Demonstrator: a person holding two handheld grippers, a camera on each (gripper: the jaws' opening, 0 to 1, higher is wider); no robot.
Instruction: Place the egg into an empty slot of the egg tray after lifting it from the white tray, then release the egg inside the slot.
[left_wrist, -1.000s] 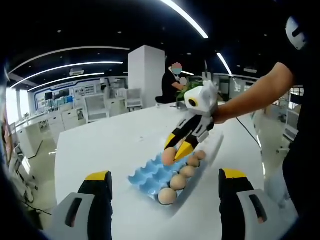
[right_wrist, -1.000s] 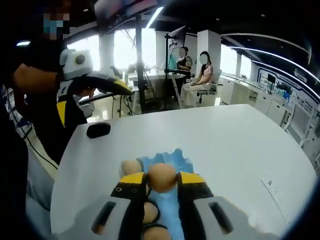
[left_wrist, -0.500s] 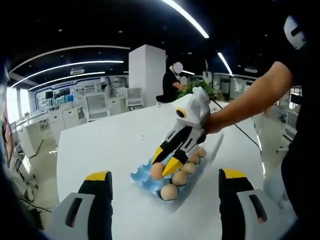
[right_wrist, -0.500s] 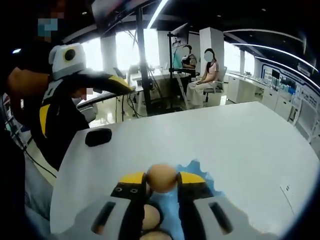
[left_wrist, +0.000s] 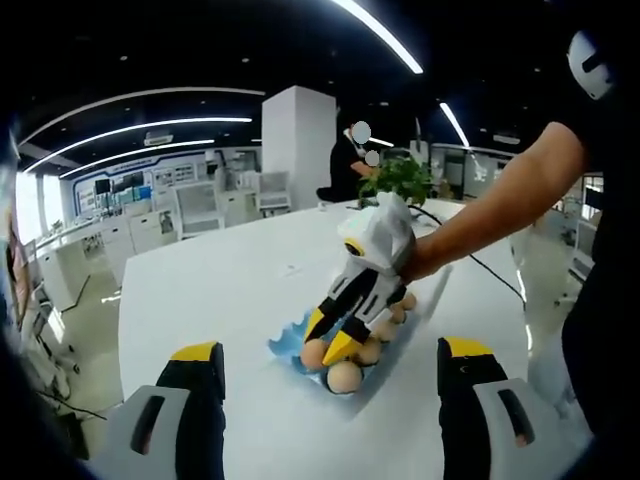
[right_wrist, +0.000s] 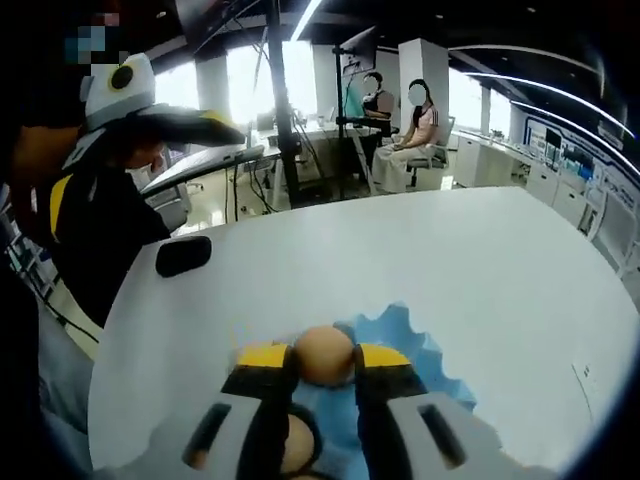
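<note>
Egg (right_wrist: 323, 354) is clamped betw. R gripper (right_wrist: 322, 362) fingers, held low over blue egg tray (right_wrist: 415, 345) for slot alignment; L gripper (left_wrist: 330, 362) is kept wide open, empty.

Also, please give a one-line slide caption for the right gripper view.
Right gripper holds an egg above the blue egg tray on the white table.

Egg tray (left_wrist: 290, 345) on table (left_wrist: 230, 300)

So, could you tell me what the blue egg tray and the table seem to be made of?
The egg tray looks like thin moulded plastic: an even blue with scalloped edges and a slight sheen. The table looks like smooth white laminate or painted board, faintly glossy; which one is unclear.
</note>
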